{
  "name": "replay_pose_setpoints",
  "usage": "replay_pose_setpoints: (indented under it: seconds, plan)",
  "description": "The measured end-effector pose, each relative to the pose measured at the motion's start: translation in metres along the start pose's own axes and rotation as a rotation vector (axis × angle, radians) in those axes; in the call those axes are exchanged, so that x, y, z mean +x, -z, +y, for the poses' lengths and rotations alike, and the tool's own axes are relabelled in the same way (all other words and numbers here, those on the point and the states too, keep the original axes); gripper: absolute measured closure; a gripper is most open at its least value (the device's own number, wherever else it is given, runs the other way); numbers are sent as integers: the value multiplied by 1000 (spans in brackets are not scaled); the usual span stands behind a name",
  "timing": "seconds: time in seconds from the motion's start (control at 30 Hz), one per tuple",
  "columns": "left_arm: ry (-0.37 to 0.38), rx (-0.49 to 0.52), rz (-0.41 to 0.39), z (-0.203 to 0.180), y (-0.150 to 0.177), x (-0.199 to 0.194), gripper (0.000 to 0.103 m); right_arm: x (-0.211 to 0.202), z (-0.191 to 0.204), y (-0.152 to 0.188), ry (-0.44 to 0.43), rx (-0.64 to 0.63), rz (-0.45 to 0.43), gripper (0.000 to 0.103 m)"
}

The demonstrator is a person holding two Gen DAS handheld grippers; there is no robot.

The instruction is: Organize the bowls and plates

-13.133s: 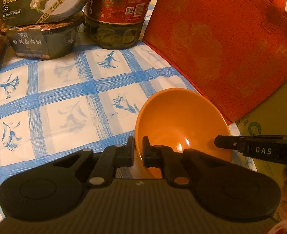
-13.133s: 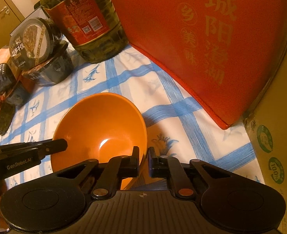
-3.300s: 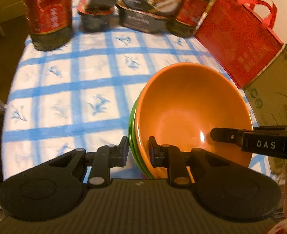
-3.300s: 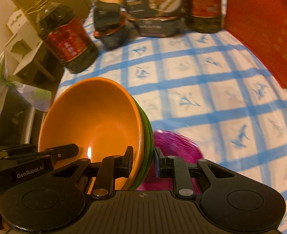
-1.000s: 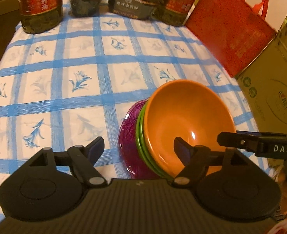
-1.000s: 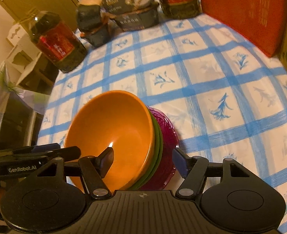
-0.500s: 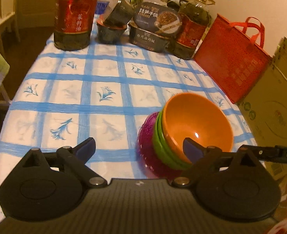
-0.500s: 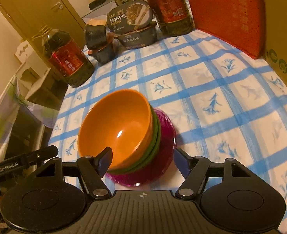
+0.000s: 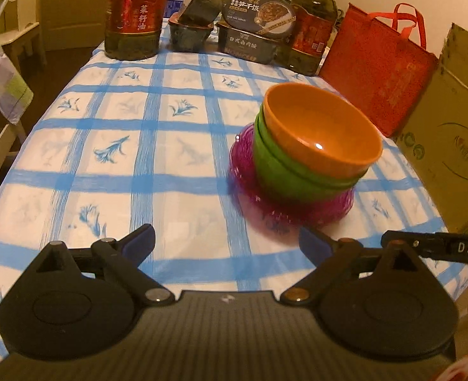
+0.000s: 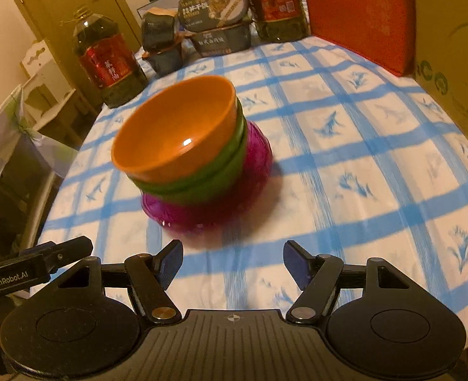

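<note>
Bowl stack (image 9: 310, 155) beyond left hand-held gripper (image 9: 227, 241) and right hand-held gripper (image 10: 233, 260), both spread apart, untouching

My left gripper (image 9: 227, 243) hung w/ jaws spread wide, nothing betw. them. Right gripper (image 10: 233, 262) same: jaws wide apart, holding nothing, level beside left.
</note>
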State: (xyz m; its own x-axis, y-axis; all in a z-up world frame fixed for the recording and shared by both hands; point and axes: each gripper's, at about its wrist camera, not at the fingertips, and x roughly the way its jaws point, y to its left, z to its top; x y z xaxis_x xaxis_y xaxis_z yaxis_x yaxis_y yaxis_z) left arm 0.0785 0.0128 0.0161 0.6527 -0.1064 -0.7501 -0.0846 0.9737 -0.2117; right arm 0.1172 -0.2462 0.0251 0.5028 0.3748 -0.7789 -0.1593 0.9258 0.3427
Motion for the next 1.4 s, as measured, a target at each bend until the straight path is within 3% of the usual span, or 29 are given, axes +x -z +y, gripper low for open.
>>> replay_pose_setpoints:
  seconds: [0.33,0.5,0.7,1.4]
  plan:
    - [-33,25,56,-7,33,-3,8,-1,8,35,59,-71,-16,33]
    - [-85,53,97,-12,45,-3,8,-2,10,49,73,-96,-5,33]
    - [-80,10,108,-8,54,-10,8,-6,16,57,93,-144,-13,33]
    - [-44,19,96,-16,58,-23,7,-21,28,62,100,-191,-42,33]
